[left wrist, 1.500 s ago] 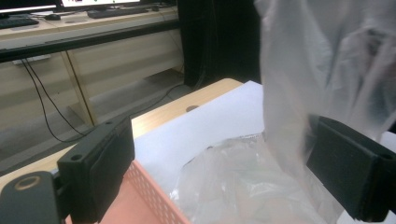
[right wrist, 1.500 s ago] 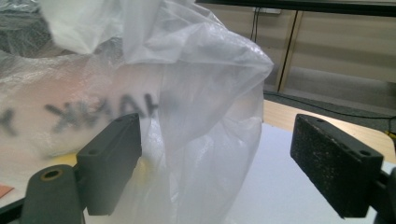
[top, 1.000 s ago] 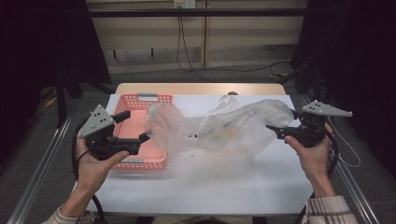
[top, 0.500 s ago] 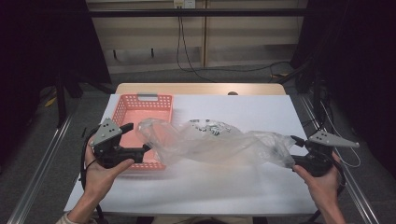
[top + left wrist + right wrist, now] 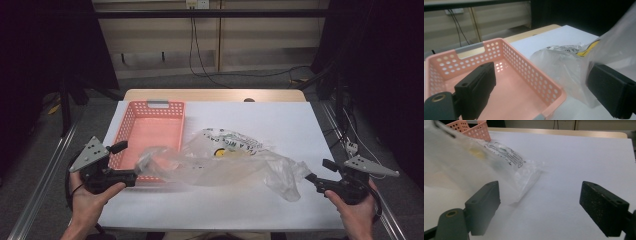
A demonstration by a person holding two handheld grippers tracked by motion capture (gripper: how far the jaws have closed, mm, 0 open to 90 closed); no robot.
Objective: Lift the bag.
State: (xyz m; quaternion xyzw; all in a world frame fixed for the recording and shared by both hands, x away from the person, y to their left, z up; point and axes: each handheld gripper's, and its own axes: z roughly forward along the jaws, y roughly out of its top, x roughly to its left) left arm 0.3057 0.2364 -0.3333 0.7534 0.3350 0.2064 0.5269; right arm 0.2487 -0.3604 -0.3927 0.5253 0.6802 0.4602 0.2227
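Nearest the person, the left gripper (image 5: 131, 176) and right gripper (image 5: 311, 178) sit at the table's near corners, both with jaws wide apart and clamping nothing. The clear plastic bag (image 5: 225, 162) lies slack between them on the white table (image 5: 300, 125); one end drapes against the left gripper's jaw and over the near edge of the pink basket (image 5: 150, 132), the other falls just beside the right one. Risks: a re-grip pinching only one film layer and slipping, or the bag dragging the light basket. Farther back, printed packaging (image 5: 232, 142) shows through the film.
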